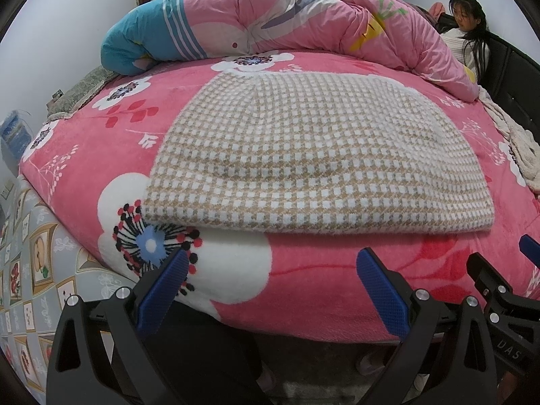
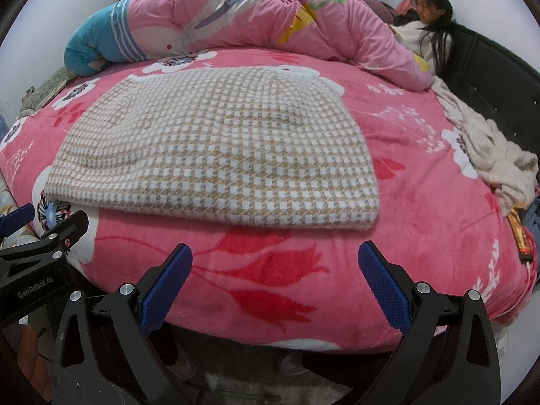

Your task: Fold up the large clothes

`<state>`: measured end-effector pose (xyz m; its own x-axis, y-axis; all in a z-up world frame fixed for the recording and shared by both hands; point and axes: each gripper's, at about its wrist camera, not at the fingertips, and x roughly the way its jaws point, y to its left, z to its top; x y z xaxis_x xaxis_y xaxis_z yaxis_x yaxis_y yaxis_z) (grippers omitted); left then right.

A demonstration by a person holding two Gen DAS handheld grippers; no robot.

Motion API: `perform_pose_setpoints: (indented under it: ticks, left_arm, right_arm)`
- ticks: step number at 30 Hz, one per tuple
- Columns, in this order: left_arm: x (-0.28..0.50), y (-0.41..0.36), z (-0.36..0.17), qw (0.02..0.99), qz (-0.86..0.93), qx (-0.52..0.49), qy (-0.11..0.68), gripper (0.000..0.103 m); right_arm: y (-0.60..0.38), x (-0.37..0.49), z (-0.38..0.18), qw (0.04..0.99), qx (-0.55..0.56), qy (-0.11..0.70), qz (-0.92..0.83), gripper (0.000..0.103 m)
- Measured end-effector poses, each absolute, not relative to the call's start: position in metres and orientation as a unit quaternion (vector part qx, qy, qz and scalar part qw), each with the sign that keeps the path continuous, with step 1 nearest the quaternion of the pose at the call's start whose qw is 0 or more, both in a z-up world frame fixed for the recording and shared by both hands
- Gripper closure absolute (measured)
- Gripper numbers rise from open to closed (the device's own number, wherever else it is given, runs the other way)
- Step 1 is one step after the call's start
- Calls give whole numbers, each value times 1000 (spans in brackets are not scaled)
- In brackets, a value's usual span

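Note:
A tan and white houndstooth garment (image 1: 310,155) (image 2: 216,155) lies folded flat into a rectangle on the pink flowered bed cover (image 1: 303,287) (image 2: 422,209), its thick folded edge facing me. My left gripper (image 1: 270,263) hangs open just off the bed's near edge, short of the garment's front left part, with nothing between its blue pads. My right gripper (image 2: 273,260) is also open and holds nothing, off the same edge in front of the garment's right half. Each gripper shows at the side of the other's view.
A bunched pink and blue quilt (image 1: 287,20) (image 2: 243,17) fills the far side of the bed. A person (image 1: 469,30) (image 2: 425,20) sits at the far right against a black headboard (image 2: 489,77). A cream fleece garment (image 2: 492,155) lies at the right edge. A patterned sheet (image 1: 30,270) hangs at left.

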<state>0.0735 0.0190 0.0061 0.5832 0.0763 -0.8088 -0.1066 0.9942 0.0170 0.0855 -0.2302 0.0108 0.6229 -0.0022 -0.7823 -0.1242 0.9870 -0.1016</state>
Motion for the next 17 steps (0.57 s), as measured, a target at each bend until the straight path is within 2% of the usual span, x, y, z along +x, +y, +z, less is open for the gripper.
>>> perform_pose_setpoints:
  ticks: [17]
  left_arm:
    - [73,21,6,888,50,-20,456,5]
  right_arm:
    - [-230,86,11,898,-75,431,36,8]
